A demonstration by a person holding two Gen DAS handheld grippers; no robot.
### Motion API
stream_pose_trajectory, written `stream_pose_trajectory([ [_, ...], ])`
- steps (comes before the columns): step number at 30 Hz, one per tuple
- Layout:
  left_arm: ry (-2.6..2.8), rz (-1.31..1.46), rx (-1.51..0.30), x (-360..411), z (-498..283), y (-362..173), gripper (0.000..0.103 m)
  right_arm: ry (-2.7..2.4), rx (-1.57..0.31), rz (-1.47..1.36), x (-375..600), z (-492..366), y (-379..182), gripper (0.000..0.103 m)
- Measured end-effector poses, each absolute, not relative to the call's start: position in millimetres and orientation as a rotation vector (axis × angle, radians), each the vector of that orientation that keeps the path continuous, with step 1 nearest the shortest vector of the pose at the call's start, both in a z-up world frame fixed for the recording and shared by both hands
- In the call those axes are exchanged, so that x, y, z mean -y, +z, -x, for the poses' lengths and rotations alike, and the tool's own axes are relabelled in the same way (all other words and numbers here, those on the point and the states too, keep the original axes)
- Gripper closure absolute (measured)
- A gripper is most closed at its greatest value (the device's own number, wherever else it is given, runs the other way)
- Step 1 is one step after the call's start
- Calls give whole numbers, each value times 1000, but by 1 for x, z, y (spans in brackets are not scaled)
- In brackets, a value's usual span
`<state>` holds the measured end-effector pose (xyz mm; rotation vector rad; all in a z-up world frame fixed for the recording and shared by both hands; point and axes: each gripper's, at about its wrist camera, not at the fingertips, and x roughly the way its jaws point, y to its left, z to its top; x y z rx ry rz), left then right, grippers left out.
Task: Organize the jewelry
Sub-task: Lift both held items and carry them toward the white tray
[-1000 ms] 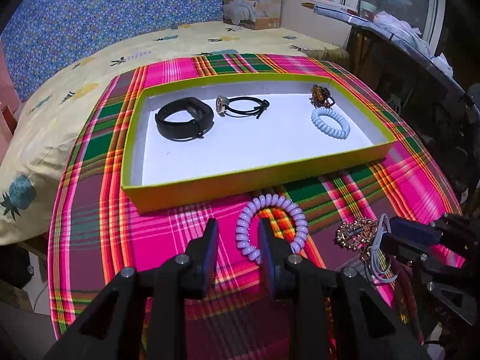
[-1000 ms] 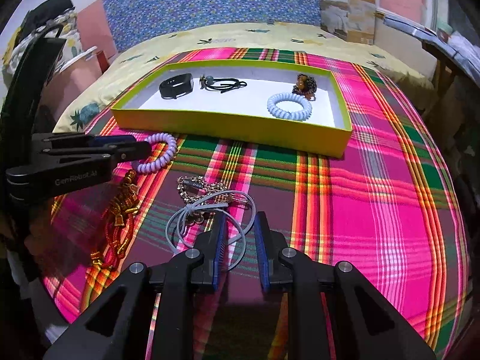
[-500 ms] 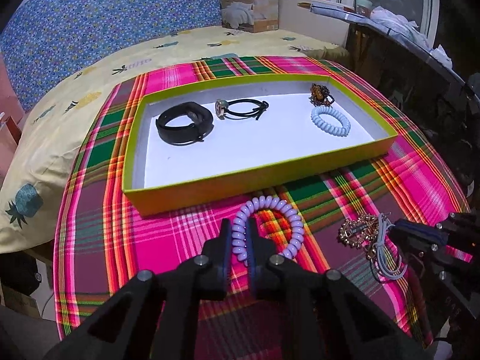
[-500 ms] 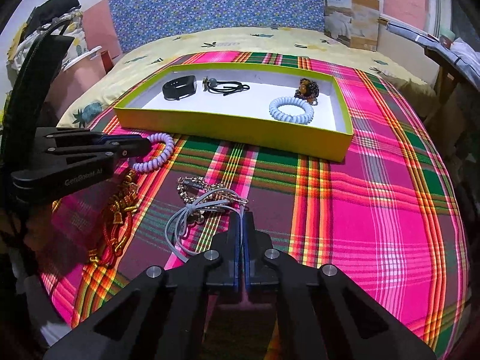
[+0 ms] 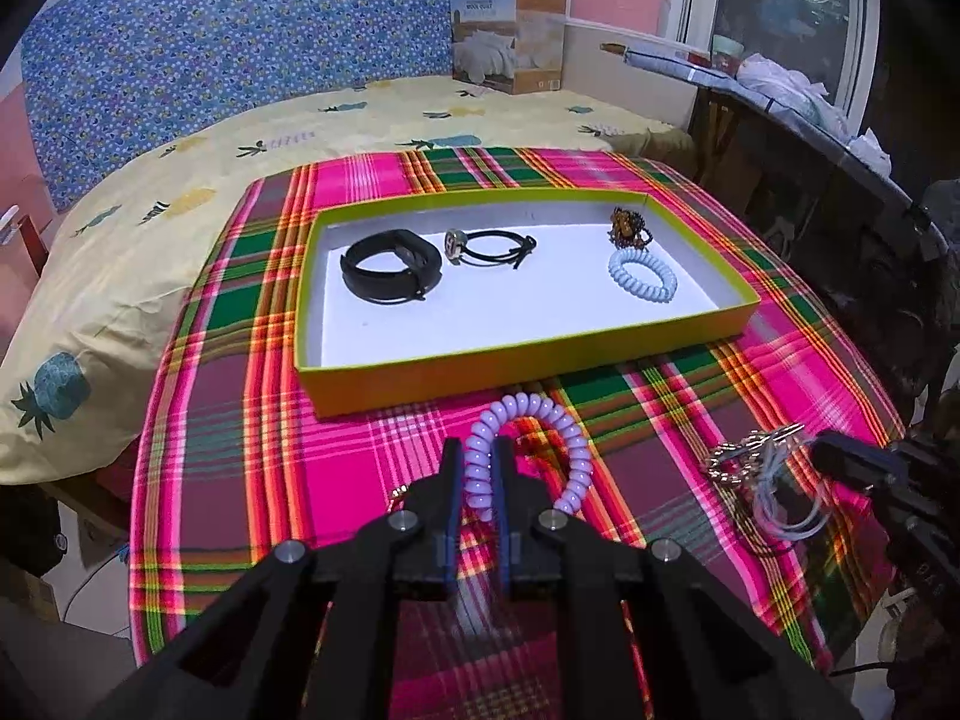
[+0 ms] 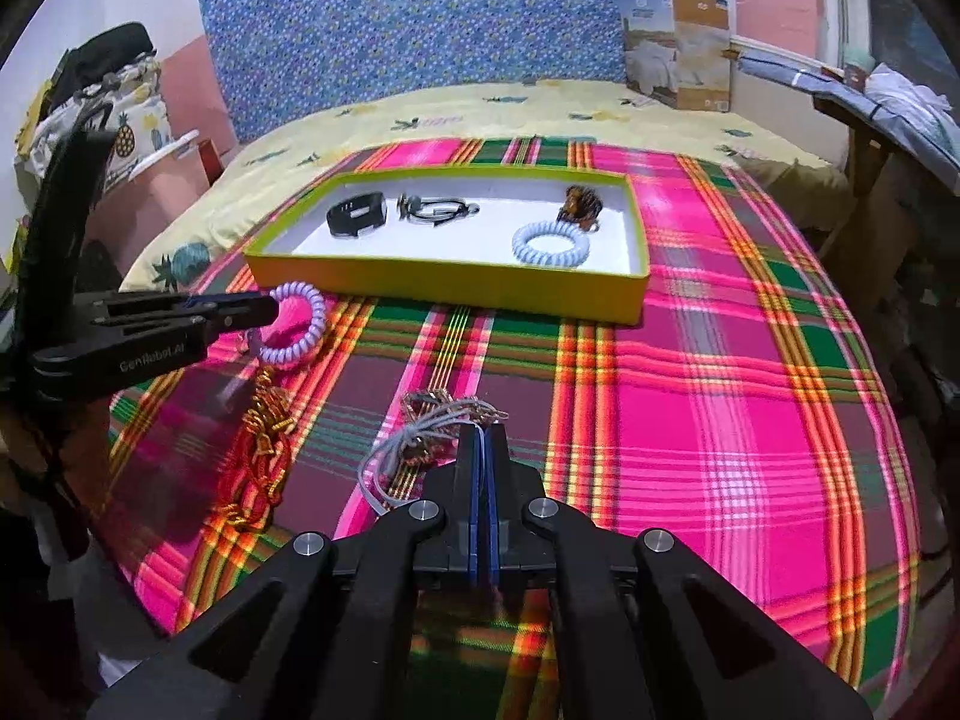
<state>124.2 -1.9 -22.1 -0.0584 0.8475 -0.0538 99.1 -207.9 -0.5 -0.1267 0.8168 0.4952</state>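
Tray (image 5: pixel 420 381): shallow, yellow-green walls, white floor, sits on the plaid cloth (image 5: pixel 240 420) over the bed (image 5: pixel 150 228). One open compartment, four things inside, none touching the walls as far as I can see:
- black band (image 5: pixel 390 276), far left
- black cord bracelet (image 5: pixel 492 246) with a small metal charm, just right of the band
- brown beaded piece (image 5: pixel 630 225), far right corner
- pale blue coil tie (image 5: pixel 642 276), just in front of the beads

Outside the tray, on the cloth near its front wall:
- left gripper (image 5: pixel 478 462) clamped on the purple coil tie (image 5: pixel 540 420); one side of the loop is pinched between the pads, the rest arcs off to the right. Right-wrist view shows the loop hanging off the gripper tips, close to the tray's near left corner.
- right gripper (image 6: pixel 483 450) closed tight on the grey cord loops (image 6: pixel 396 450), pads together with the cord caught at the tips. The cords are tangled with a metal chain (image 6: pixel 432 405); can't tell whether the chain is pinched too.
- red and gold braided cord (image 6: pixel 264 456) lies loose on the cloth, left of the grey cords.

Cardboard box (image 5: pixel 510 36) stands at the far edge of the bed.
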Motion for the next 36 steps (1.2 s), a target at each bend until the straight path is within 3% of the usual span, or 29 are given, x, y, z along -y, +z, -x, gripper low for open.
stream_pose_trajectory([
  [15,-63,64,-809,2,-116,-8,93,526,-695,112,211,-82,35,102],
  [36,-46,83,-781,-16,-137,10,93,526,-708,43,214,-120,37,102],
])
